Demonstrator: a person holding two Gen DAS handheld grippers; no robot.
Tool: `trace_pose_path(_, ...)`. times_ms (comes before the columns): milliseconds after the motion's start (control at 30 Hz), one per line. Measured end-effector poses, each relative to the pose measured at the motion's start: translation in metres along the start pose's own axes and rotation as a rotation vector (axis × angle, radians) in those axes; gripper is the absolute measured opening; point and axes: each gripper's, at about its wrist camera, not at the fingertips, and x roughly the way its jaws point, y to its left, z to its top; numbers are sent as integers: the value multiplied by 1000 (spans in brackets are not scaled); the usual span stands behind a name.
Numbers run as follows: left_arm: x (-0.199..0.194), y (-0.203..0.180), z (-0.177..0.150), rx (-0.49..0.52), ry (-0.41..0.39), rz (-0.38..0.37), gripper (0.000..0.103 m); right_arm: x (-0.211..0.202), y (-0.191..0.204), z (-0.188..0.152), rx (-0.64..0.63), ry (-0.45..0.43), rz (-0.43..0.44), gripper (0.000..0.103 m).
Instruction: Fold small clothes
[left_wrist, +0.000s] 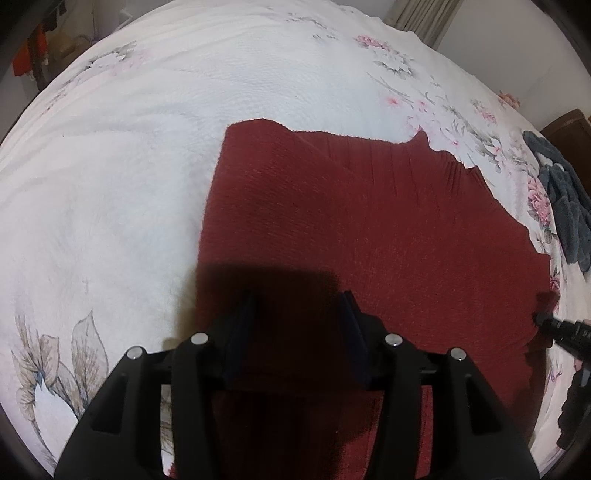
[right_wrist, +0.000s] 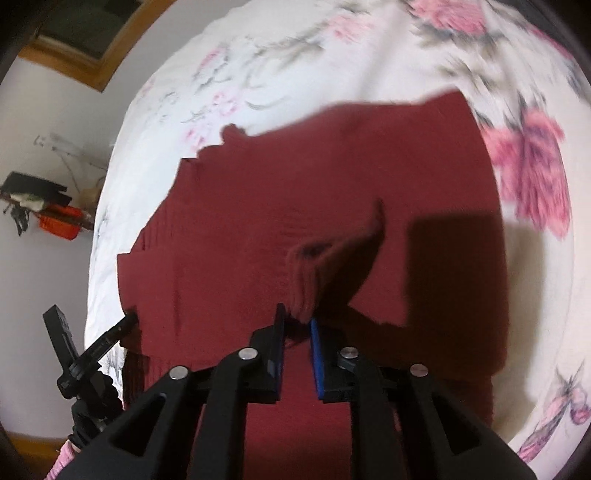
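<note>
Lying flat, red garment (left_wrist: 369, 221) widthwise

Bare floral bedspread (left_wrist: 110, 184) lies open to my left of the red knit garment (left_wrist: 369, 229). A heap of dark grey clothing (left_wrist: 565, 206) blocks the far right edge.

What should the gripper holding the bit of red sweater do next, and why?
Probably carry it across and lay it flat. The right gripper pinches a lifted ribbed end of the red sweater, while the left gripper is open above it.
</note>
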Motion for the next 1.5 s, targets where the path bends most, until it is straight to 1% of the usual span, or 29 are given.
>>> trace_pose_path(67,-6,-2,2,-10,-9,0,49,-4,-9,-1,26,-9,31,32)
trace_pose_path(100,-10,-4,2,-9,-19,-3,49,-6,-13,0,34,-17,40,37)
trace_pose_path(133,-12,-7,3,-4,-25,-7,49,-8,-18,1,45,-24,48,45)
trace_pose_path(167,-15,-11,4,7,-34,-9,49,-8,-20,4,56,-28,56,46)
trace_pose_path(233,-17,-21,3,32,-42,-17,49,-6,-28,8,81,-17,67,44)
trace_pose_path(300,-14,-33,1,64,-33,-26,49,-3,-35,12,100,-2,84,28)
trace_pose_path(333,-12,-36,0,71,-27,-28,49,-3,-36,13,106,2,94,16)
trace_pose_path(367,-8,-39,-1,76,-18,-29,49,-3,-38,13,109,4,88,12)
trace_pose_path(400,-5,-40,-3,77,-11,-28,49,-5,-39,12,111,4,82,12)
trace_pose_path(500,7,-39,-8,70,16,-17,50,-12,-44,3,123,11,84,11)
trace_pose_path(633,11,-36,-7,60,24,-26,50,-8,-48,-3,102,31,21,12)
trace_pose_path(700,10,-36,-6,53,32,-26,50,-7,-49,-3,100,37,23,13)
trace_pose_path(767,3,-36,-6,46,41,-18,50,-17,-46,-4,88,21,16,23)
trace_pose_path(833,-9,-33,-10,38,41,-25,50,-33,-41,-9,56,-4,27,29)
trace_pose_path(900,-29,-28,-22,45,34,-34,50,-51,-36,-17,17,-17,21,37)
trace_pose_path(933,-37,-26,-28,51,33,-32,51,-62,-34,-25,-5,-22,16,41)
trace_pose_path(1000,-60,-17,-51,69,43,-18,54,-81,-32,-48,-51,-14,16,42)
trace_pose_path(1033,-67,-13,-60,72,51,-13,55,-88,-32,-61,-72,-6,17,45)
trace_pose_path(1067,-77,-6,-74,72,67,-8,55,-94,-32,-73,-88,5,16,48)
trace_pose_path(1100,-86,1,-88,68,87,-3,55,-98,-33,-84,-102,17,15,49)
trace_pose_path(1167,-101,13,-115,60,126,13,55,-109,-38,-121,-130,56,10,52)
trace_pose_path(1300,-128,39,-175,35,206,44,58,-127,-59,-188,-114,121,-1,54)
trace_pose_path(1400,-136,53,-216,27,268,68,58,-137,-76,-228,-93,166,-17,57)
trace_pose_path(1433,-137,56,-223,22,280,65,58,-141,-85,-244,-69,187,-13,59)
trace_pose_path(1500,-137,65,-243,-16,314,42,58,-143,-98,-262,-41,210,-22,60)
